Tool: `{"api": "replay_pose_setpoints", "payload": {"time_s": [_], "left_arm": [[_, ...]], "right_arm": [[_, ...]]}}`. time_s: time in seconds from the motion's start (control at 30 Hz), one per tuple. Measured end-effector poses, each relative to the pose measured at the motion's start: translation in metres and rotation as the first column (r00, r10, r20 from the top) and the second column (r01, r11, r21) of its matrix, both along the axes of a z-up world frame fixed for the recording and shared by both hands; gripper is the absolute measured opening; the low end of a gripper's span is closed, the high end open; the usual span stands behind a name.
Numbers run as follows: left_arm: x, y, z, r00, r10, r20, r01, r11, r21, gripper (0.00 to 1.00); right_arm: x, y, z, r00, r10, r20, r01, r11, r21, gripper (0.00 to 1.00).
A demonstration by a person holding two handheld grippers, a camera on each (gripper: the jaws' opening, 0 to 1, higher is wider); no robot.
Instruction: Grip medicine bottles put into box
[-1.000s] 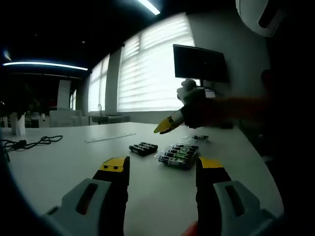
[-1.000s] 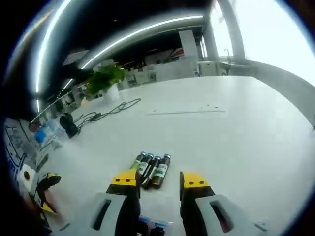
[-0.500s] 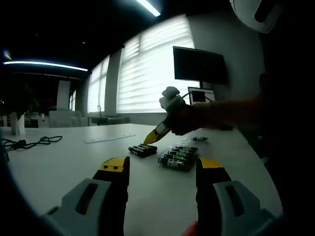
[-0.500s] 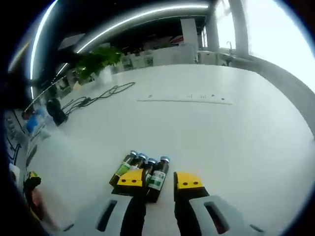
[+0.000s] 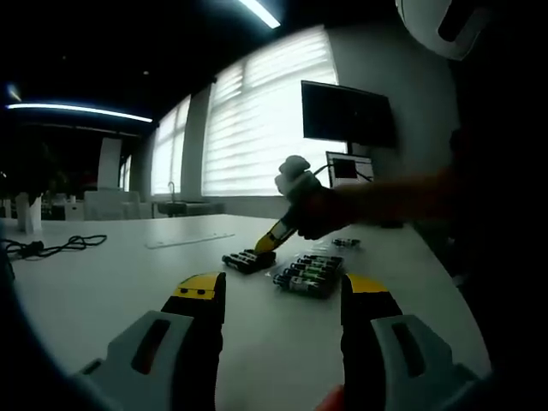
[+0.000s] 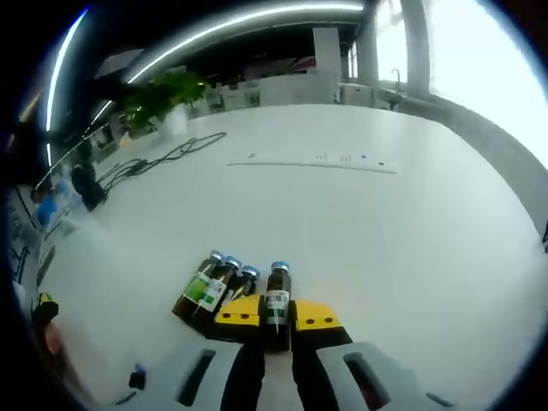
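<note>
Right gripper (image 6: 276, 315): clamping one medicine bottle (image 6: 276, 301), beside three others (image 6: 211, 285)
Left gripper (image 5: 280, 294): hovering wide apart, box (image 5: 310, 272) lying ahead
Surface: white table (image 6: 360, 223), office window (image 5: 257, 120) glowing behind

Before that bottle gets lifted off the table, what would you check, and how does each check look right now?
1. Right gripper closed on one bottle: ok, a yellow tip sits on each side of it.
2. Only one bottle taken: ok, the other three bottles lie just outside the left tip.
3. Neighbours free of the gripper: cannot tell, the nearest one lies right against the left tip.
4. Box ready: ok, it sits on the table with bottles already in it; a free slot cannot be made out.
5. Left gripper out of the way: ok, open and empty, short of the box.
</note>
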State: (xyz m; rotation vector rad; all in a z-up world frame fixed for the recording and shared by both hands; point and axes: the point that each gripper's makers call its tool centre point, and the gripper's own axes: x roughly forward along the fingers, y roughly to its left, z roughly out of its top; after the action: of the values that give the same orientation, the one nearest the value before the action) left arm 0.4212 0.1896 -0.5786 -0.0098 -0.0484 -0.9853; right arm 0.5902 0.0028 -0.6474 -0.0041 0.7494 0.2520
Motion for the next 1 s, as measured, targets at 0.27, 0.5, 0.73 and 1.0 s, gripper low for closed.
{"api": "replay_pose_setpoints", "payload": {"time_s": [0.27, 0.5, 0.73, 1.0], "left_arm": [[0.000, 0.000, -0.001, 1.000, 0.003, -0.002, -0.003, 1.000, 0.007, 0.47], [0.000, -0.001, -0.002, 1.000, 0.003, -0.002, -0.003, 1.000, 0.013, 0.47], [0.000, -0.001, -0.002, 1.000, 0.003, 0.000, -0.003, 1.000, 0.011, 0.47], [0.000, 0.000, -0.001, 1.000, 0.001, -0.001, -0.001, 1.000, 0.007, 0.47]], "right_arm": [[-0.003, -0.007, 0.019, 0.998, -0.042, 0.042, 0.040, 0.998, 0.042, 0.06], [-0.023, -0.019, 0.056, 0.991, -0.068, 0.119, 0.058, 0.994, 0.090, 0.06], [-0.050, -0.052, 0.065, 0.980, -0.141, 0.142, 0.130, 0.988, 0.088, 0.06], [-0.085, -0.094, 0.062, 0.960, -0.239, 0.149, 0.235, 0.971, 0.045, 0.06]]}}
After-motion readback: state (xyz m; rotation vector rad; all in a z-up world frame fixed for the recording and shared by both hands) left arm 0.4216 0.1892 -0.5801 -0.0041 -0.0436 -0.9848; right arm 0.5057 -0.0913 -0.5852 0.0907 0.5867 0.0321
